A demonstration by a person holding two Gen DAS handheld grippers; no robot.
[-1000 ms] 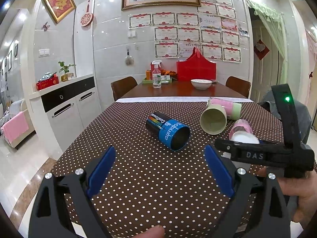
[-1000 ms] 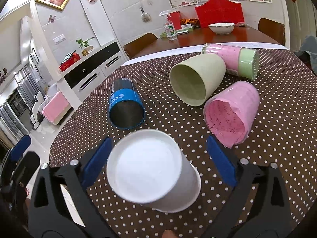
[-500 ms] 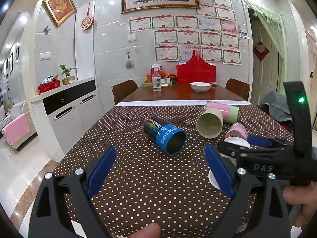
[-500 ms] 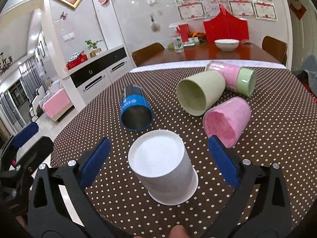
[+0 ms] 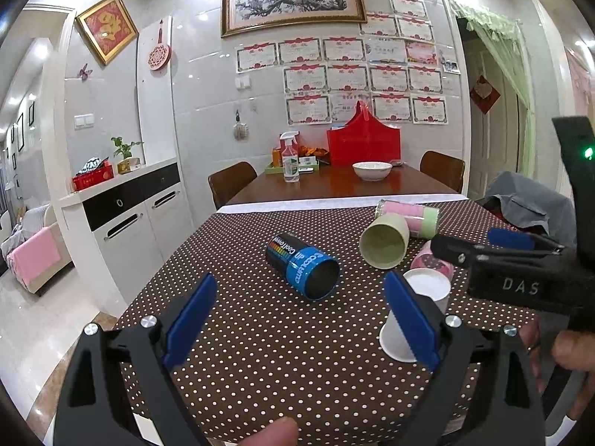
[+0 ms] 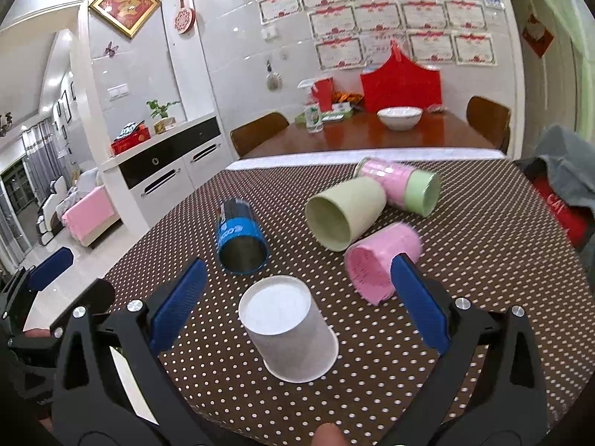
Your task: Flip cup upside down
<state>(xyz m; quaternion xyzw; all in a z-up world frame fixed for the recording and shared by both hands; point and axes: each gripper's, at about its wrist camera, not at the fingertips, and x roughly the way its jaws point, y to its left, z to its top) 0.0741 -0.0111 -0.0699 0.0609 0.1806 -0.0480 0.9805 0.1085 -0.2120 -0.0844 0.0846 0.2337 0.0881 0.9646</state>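
Observation:
A white paper cup (image 6: 288,332) stands upside down, rim on the dotted tablecloth, near the table's front edge. My right gripper (image 6: 297,308) is open and empty, its blue pads apart on either side of the cup and not touching it. In the left wrist view the cup (image 5: 424,297) shows partly behind my left gripper's right pad. My left gripper (image 5: 301,316) is open and empty, above the front of the table. The right gripper's body shows at the right of that view.
A blue and black can (image 6: 240,239) lies on its side left of the white cup. A green cup (image 6: 344,215), a pink cup (image 6: 383,262) and a pink and green cup (image 6: 403,187) lie behind. A wooden table with a white bowl (image 6: 399,117) stands beyond.
My right gripper has drawn back and up from the white cup, which stays upside down on the cloth. My left gripper has also pulled back and risen a little.

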